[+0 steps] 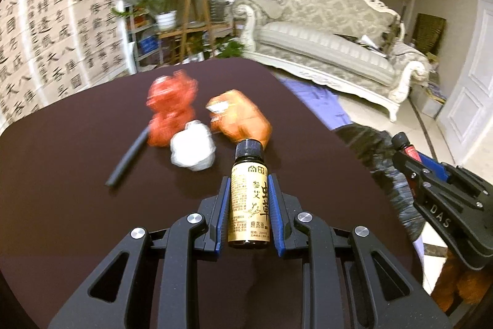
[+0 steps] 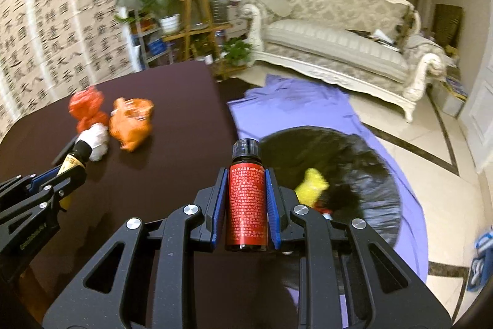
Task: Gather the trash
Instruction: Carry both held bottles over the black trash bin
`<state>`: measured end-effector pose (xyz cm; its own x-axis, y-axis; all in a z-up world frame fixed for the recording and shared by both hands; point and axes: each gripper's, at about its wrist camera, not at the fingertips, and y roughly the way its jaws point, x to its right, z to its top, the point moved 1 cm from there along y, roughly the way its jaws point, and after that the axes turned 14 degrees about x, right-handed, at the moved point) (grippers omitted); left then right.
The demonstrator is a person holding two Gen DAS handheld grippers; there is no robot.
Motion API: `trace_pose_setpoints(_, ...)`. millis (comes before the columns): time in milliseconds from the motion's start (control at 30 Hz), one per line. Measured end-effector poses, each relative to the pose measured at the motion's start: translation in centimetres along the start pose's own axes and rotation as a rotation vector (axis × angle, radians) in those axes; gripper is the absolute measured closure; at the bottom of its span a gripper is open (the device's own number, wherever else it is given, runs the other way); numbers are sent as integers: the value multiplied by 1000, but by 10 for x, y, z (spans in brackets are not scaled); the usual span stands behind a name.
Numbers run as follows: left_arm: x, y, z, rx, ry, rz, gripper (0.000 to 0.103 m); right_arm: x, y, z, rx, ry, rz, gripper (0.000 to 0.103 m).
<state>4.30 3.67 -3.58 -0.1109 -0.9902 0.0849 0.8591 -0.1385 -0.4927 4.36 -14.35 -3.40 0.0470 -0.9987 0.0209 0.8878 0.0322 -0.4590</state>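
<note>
Blue pads, left: my left gripper (image 1: 249, 190) is clamped on a gold-label bottle (image 1: 249, 205), black cap pointing up the frame.
Blue pads, right: my right gripper (image 2: 245, 181) squeezes a red-label bottle (image 2: 245, 205), cap likewise up.
Just past the left bottle: white crumpled wad (image 1: 192, 148), orange wrapper (image 1: 238, 121) and red wrapper (image 1: 171, 113) bunched together mid-frame on the dark table (image 1: 61, 190); a black stick (image 1: 128, 159) lies to their left.
Right of the table: black trash bag (image 2: 354, 174), mouth open, on a purple cloth (image 2: 292, 107), a yellow scrap (image 2: 312, 184) inside.
Background: cream sofa (image 2: 339, 36), upper right.
</note>
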Motion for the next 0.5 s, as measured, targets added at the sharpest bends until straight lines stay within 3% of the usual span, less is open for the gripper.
trace_pose_setpoints(500,84,35,19,37,85,-128,78,74,3,-5,27,66,-147,80)
